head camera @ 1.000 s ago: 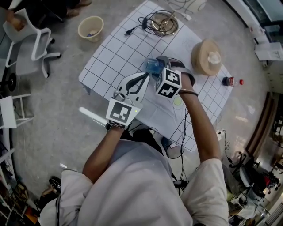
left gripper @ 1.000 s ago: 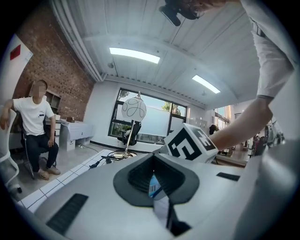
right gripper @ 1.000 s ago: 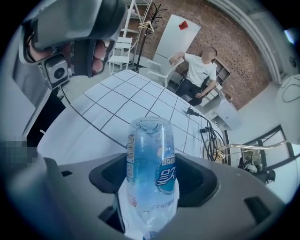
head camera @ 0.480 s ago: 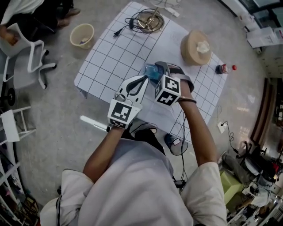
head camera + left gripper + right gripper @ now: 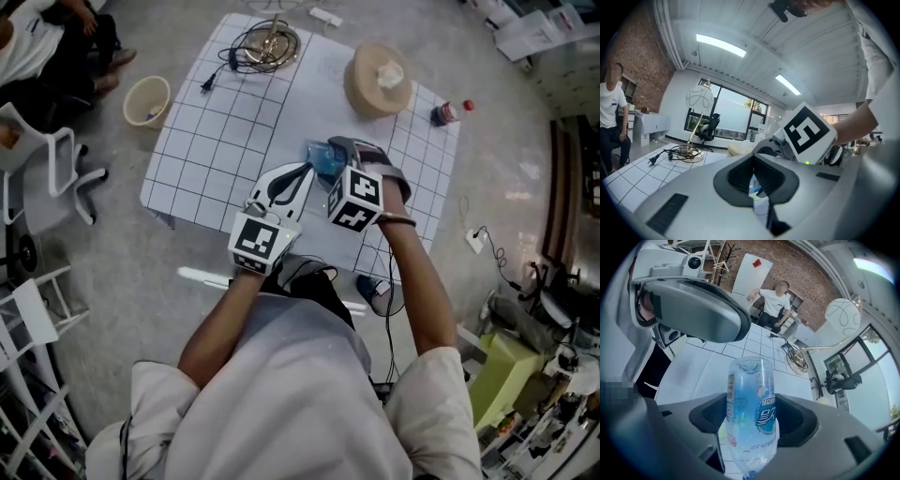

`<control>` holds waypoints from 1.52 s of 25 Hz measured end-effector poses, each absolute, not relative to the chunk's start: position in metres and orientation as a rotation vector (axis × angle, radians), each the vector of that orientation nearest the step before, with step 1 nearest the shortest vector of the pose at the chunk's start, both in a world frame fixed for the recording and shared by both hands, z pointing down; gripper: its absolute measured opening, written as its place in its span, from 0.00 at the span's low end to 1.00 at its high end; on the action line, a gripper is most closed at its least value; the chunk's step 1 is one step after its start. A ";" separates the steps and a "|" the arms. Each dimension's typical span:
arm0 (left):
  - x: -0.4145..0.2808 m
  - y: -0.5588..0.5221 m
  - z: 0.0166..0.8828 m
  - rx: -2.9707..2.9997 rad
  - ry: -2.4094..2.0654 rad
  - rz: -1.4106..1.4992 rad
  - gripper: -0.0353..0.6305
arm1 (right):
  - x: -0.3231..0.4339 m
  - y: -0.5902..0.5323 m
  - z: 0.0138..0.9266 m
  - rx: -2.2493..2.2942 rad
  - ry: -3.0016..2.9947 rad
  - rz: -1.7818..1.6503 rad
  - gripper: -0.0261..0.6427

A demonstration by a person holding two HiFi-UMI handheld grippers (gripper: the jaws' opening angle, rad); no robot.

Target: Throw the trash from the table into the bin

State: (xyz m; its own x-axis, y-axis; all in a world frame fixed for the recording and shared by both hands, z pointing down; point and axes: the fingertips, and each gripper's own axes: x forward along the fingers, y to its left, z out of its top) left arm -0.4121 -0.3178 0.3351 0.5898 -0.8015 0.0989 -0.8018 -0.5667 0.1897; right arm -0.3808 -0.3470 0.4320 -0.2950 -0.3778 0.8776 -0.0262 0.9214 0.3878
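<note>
The right tool (image 5: pixel 753 423) is clamped on a clear plastic bottle (image 5: pixel 751 399) with a blue label. The bottle sticks out from between its jaws, held over the gridded tabletop (image 5: pixel 221 141). Just left of it, the left tool (image 5: pixel 755 182) has its jaws pressed together on nothing, with its tips pointing toward the bottle. The bin (image 5: pixel 146 100) stands on the floor, well off to the left and ahead of the left tool, beside the tabletop's edge. A coiled cable (image 5: pixel 266 43) lies far ahead of both tools.
</note>
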 end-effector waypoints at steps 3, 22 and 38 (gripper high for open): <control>-0.388 -0.319 0.331 2.656 -1.256 0.014 0.06 | -0.357 -0.344 0.428 0.367 -1.846 -0.315 0.49; -0.232 -0.264 0.325 2.862 -0.707 0.082 0.06 | -0.201 -0.278 0.414 0.813 -1.795 -0.033 0.49; -0.102 -0.203 0.333 2.969 -0.330 0.204 0.06 | -0.073 -0.204 0.418 1.071 -1.721 0.169 0.49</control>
